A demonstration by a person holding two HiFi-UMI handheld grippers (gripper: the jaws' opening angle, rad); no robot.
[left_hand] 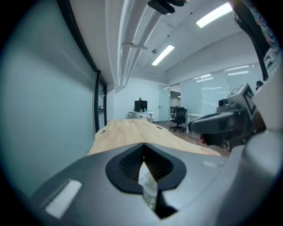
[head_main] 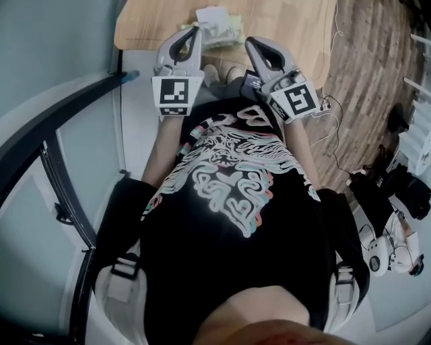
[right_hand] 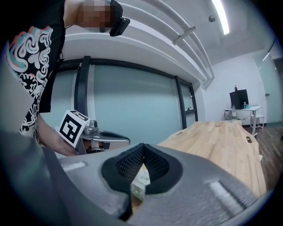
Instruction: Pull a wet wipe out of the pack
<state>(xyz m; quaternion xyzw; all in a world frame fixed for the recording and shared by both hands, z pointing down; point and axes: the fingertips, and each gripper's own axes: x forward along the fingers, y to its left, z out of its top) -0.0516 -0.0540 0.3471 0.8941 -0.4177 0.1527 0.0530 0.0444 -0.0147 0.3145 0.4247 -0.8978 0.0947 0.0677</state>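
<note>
The wet wipe pack (head_main: 219, 28), pale green with a white top, lies on the wooden table (head_main: 289, 20) near its front edge. My left gripper (head_main: 196, 30) points at the pack's left side with its jaws together and nothing between them. My right gripper (head_main: 250, 42) is just right of the pack, also shut and holding nothing. In the left gripper view the tips of the left gripper (left_hand: 143, 152) meet, and a bit of the pack (left_hand: 148, 187) shows through the gap below them. In the right gripper view the right gripper (right_hand: 142, 152) is shut too, with the pack (right_hand: 139, 183) behind it.
A glass wall with a black frame (head_main: 60, 135) runs along the left. The wood-pattern floor (head_main: 363, 74) at the right carries cables and white equipment (head_main: 397, 253). The long table top (left_hand: 132, 132) stretches away ahead. Each gripper shows in the other's view, the left gripper (right_hand: 104, 140) and the right gripper (left_hand: 221, 123).
</note>
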